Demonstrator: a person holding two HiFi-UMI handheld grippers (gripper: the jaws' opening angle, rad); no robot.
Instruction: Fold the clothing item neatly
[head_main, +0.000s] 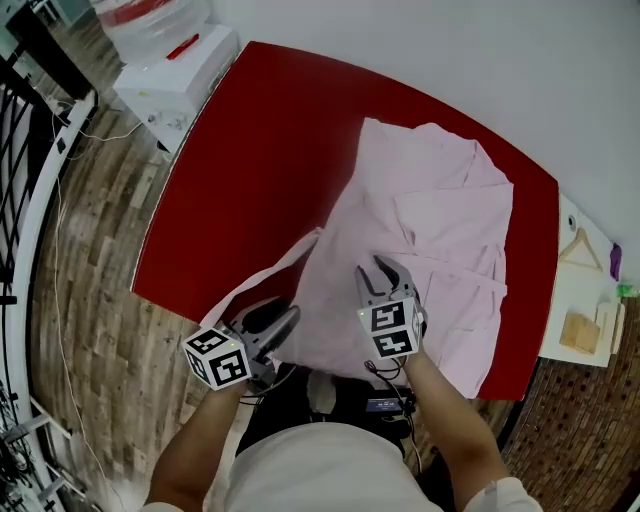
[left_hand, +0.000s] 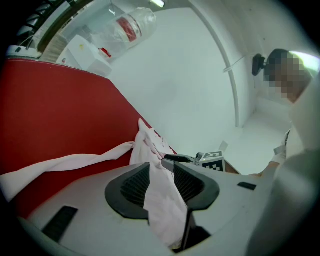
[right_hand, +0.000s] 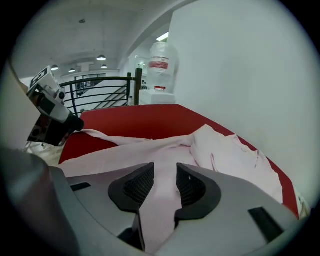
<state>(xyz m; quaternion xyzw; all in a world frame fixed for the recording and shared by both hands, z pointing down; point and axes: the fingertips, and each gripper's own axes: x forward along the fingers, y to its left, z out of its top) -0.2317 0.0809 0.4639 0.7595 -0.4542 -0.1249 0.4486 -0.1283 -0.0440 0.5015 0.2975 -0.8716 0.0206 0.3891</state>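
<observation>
The pink shirt (head_main: 430, 230) hides the middle of the red tabletop (head_main: 250, 150), and part of its near hem is lost behind the right hand-held gripper (head_main: 385, 268) and the person's arm (head_main: 450, 420). The sleeve (left_hand: 160, 210) runs down between the pads of the left hand-held gripper (left_hand: 159, 167) — its end out of sight. The small items (head_main: 580, 330) on the side table (head_main: 570, 290) are too small to name.

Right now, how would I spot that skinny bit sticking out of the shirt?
Find the big red table, then the pink shirt spread on it. From the shirt's left side a sleeve-like strip trails to the table's near edge, beside the left gripper; nothing else is so narrow.
</observation>
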